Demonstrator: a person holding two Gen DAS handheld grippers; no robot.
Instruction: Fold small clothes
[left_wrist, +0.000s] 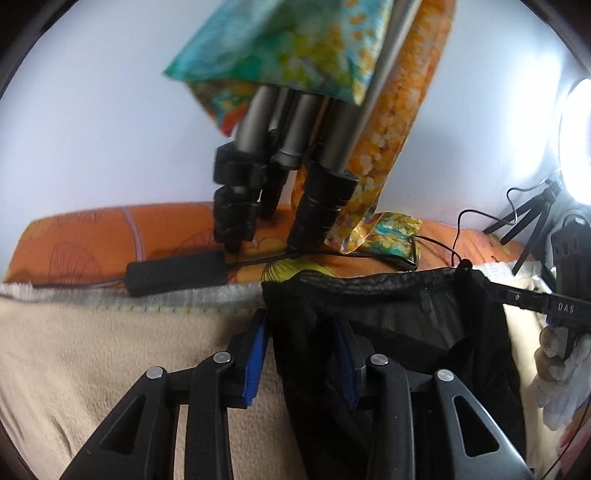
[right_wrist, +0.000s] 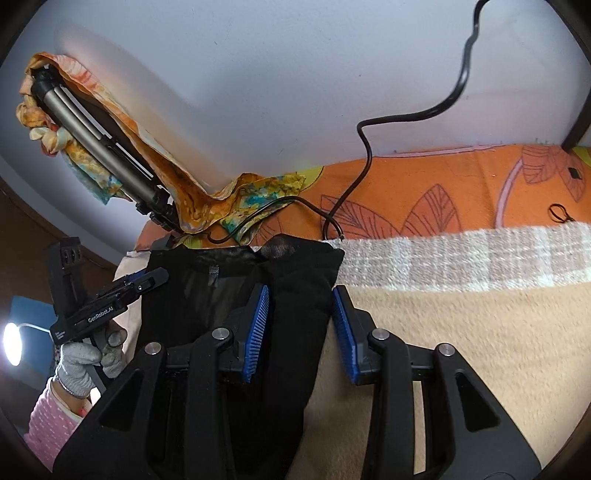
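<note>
A small black, partly sheer garment (left_wrist: 406, 325) lies spread over a beige blanket (left_wrist: 110, 350), its waistband with a small tag facing the far side. My left gripper (left_wrist: 301, 350) has its blue pads closed on the garment's left part, and fabric drapes over the right finger. In the right wrist view the same garment (right_wrist: 207, 288) is bunched between the pads of my right gripper (right_wrist: 301, 325), which grips its right edge. Each view shows the other gripper (left_wrist: 535, 302) (right_wrist: 107, 306) in a grey-gloved hand (right_wrist: 85, 358).
A folded tripod (left_wrist: 280, 147) wrapped in a colourful scarf (left_wrist: 295, 44) leans against the white wall behind. A black power brick (left_wrist: 177, 273) and cables (right_wrist: 362, 155) lie on the orange patterned sheet (right_wrist: 443, 192). A bright ring light (left_wrist: 580, 140) on a small stand glows at the right.
</note>
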